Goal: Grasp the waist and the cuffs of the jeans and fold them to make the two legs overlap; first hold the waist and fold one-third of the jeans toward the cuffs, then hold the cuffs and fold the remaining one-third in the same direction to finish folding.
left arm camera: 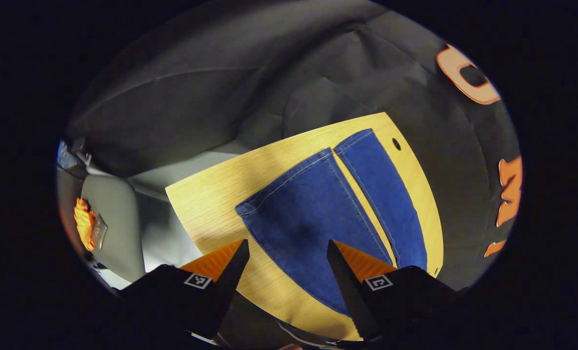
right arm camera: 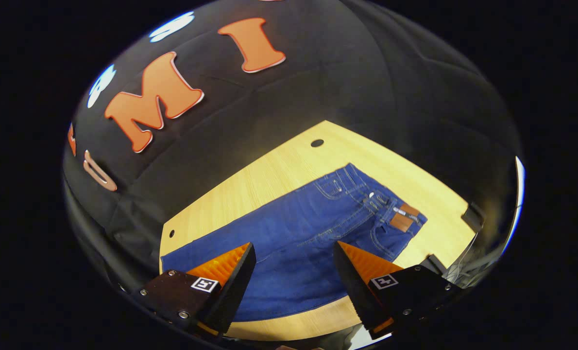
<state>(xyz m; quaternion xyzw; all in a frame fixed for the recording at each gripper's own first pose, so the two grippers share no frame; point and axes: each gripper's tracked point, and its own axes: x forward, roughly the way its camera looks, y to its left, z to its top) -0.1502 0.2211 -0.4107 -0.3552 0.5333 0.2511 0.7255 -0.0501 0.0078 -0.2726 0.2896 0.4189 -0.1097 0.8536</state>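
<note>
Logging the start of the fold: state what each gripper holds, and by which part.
Nothing is held. The left gripper is open above the legs of the jeans, and the right gripper is open above them near the waist. They lie flat on the table.

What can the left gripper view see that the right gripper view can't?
Left gripper view: the two leg cuffs lying side by side, and a grey seat beside the table. Right gripper view: the waist with its brown patch and pockets. Both: the blue jeans flat on the wooden table, with open jaws of the left gripper and right gripper above them.
</note>
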